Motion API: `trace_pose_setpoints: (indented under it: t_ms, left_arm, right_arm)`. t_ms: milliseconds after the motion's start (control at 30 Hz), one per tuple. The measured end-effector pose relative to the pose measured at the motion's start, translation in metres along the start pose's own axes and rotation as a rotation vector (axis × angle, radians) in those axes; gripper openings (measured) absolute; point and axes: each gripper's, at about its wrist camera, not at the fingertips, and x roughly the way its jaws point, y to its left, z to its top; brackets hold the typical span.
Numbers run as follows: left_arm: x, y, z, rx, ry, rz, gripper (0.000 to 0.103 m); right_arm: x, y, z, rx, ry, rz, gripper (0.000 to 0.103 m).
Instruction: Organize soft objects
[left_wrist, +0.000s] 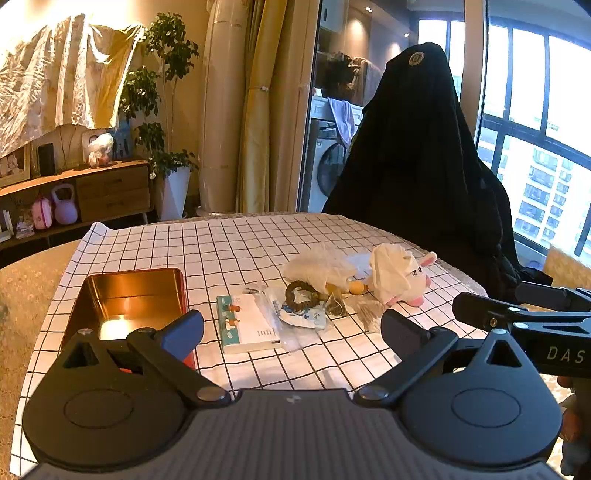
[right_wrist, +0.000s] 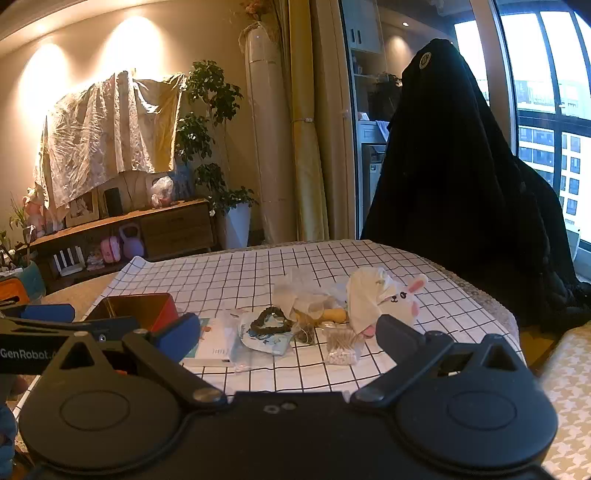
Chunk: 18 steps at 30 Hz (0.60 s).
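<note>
Nearest the lens, the left gripper (left_wrist: 291, 325) hangs over the near edge of the checked tablecloth (left_wrist: 229, 243) with its jaws spread wide and nothing between them; the right gripper (right_wrist: 288, 332) is likewise released, empty, held beside it. The right gripper's fingers (left_wrist: 491, 314) show at the right edge of the left wrist view. Just past the left gripper's left finger sits an open tin (left_wrist: 129, 295), gold inside and red outside, with nothing visible in it. To the right of the tin lies a small white booklet (left_wrist: 251, 325) with a teal edge, partly under a clear plastic packet (left_wrist: 299, 317) with blue print. On that packet rests a dark beaded ring (left_wrist: 301, 295). Right of it is a bag of what seem to be cotton swabs (right_wrist: 341, 343), though the view is soft there. Behind these lies crumpled pale cloth (left_wrist: 321, 269), and beside it a white plush bunny (left_wrist: 402, 277) with pink ears, lying on its side and half wrapped in cloth. Beyond the table's far edge rises a tall shape under a black drape (left_wrist: 421, 155)
</note>
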Motion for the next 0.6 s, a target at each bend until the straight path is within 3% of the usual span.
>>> trace_pose_setpoints:
  t_ms: [600]
  left_arm:
    - [0.0014,-0.0005,-0.0015,-0.002,0.009,0.004,0.103]
  right_arm:
    - [0.0012,0.0021,-0.0014,-0.007,0.006,-0.004,0.1]
